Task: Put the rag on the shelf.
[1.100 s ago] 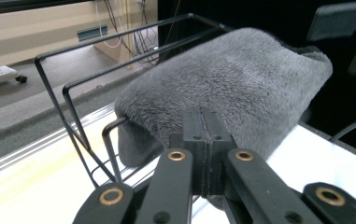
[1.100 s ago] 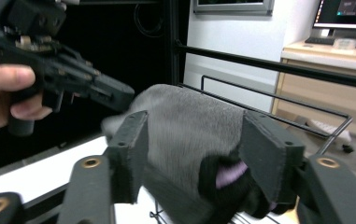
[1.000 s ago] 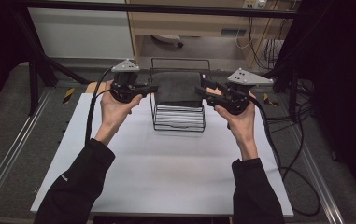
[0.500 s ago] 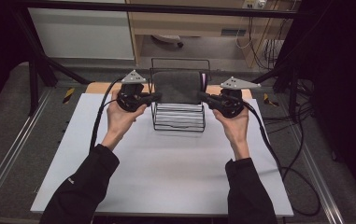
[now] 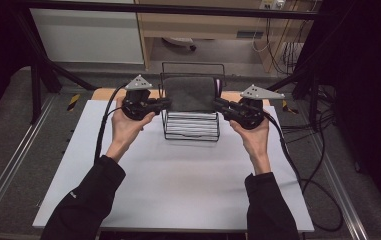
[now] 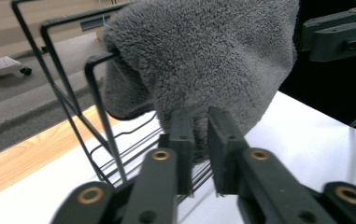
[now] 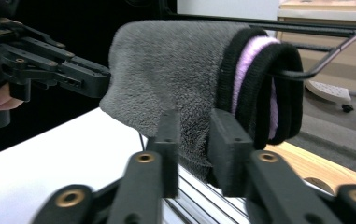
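Both my forearms reach up from frame bottom, left gripper (image 5: 165,103) and right gripper (image 5: 218,104) pointing inward w/ jaws just cracked apart around the grey towel (image 5: 190,93) draped on the wire rack (image 5: 192,131), upper center.

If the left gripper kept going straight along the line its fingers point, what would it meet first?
The grey towel draped over the black wire rack. In the left gripper view, the left gripper points at the towel's lower edge, fingers apart either side of it. Depth is unclear, so it may already touch.
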The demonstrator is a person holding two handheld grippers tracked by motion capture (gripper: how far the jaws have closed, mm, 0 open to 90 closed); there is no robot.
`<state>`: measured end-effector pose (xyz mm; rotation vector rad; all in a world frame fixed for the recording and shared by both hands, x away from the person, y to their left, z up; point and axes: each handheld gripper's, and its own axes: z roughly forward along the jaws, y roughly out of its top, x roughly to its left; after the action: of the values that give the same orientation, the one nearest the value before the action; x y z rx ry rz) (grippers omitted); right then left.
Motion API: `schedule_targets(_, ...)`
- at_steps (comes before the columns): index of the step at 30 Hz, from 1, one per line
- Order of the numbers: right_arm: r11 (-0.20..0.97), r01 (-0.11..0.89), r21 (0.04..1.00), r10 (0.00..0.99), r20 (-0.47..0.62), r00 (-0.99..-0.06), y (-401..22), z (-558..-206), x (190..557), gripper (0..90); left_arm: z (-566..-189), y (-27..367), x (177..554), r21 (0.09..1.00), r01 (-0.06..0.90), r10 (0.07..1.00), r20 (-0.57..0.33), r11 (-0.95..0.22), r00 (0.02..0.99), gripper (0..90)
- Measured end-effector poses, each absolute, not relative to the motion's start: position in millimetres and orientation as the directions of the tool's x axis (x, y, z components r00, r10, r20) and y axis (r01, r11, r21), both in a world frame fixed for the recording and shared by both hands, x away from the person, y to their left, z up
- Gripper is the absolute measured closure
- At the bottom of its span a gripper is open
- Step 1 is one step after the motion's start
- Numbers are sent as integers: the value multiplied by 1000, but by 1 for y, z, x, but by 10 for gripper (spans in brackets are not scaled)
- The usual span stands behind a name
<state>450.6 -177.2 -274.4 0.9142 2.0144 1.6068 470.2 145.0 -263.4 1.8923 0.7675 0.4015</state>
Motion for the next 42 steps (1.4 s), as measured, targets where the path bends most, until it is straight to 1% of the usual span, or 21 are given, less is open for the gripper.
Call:
schedule_targets(4, 135, 235, 963, 705, 74, -706, -178, -267, 444, 561, -260, 153, 467, 896, 340, 677, -61, -286, 733, 637)
schedule_targets(6, 116, 250, 961, 698, 100, -709, -179, -263, 442, 473, -260, 156, 465, 892, 345, 679, -61, -292, 732, 589)
schedule_targets(9, 108, 260, 959, 704, 111, -701, -181, -259, 439, 371, -261, 161, 461, 884, 353, 682, -56, -306, 729, 533)
schedule_targets(11, 97, 276, 956, 704, 130, -698, -183, -257, 437, 318, -263, 165, 458, 879, 359, 682, -55, -314, 729, 485)
schedule_targets(13, 102, 297, 949, 700, 144, -700, -185, -256, 437, 247, -265, 170, 455, 872, 367, 680, -54, -325, 731, 438)
schedule_targets(18, 162, 326, 932, 692, 128, -710, -186, -259, 431, 119, -273, 180, 448, 861, 380, 683, -53, -338, 728, 313)
schedule_targets(20, 182, 324, 928, 690, 114, -715, -185, -260, 429, 91, -278, 183, 444, 856, 379, 686, -39, -351, 726, 255)
schedule_targets(25, 205, 332, 921, 684, 108, -722, -182, -271, 421, 54, -297, 193, 432, 843, 378, 692, -10, -383, 722, 148)
schedule_targets(28, 208, 351, 913, 678, 124, -724, -182, -282, 418, 39, -310, 198, 424, 836, 384, 688, -11, -392, 726, 98)
schedule_targets(31, 209, 378, 902, 673, 148, -725, -183, -298, 415, 24, -328, 204, 415, 825, 399, 692, -14, -400, 722, 73)
schedule_targets(34, 208, 406, 890, 667, 174, -724, -185, -319, 412, 8, -349, 211, 407, 817, 423, 693, -40, -392, 719, 62)
schedule_targets(36, 223, 409, 885, 649, 179, -740, -188, -336, 410, 8, -358, 214, 403, 815, 427, 695, -42, -391, 717, 60)
schedule_targets(39, 207, 441, 873, 647, 216, -731, -191, -356, 408, 8, -373, 221, 397, 822, 433, 702, -57, -371, 710, 60)
schedule_targets(42, 233, 454, 860, 644, 214, -734, -193, -374, 405, 8, -384, 227, 394, 822, 441, 706, -70, -359, 705, 61)
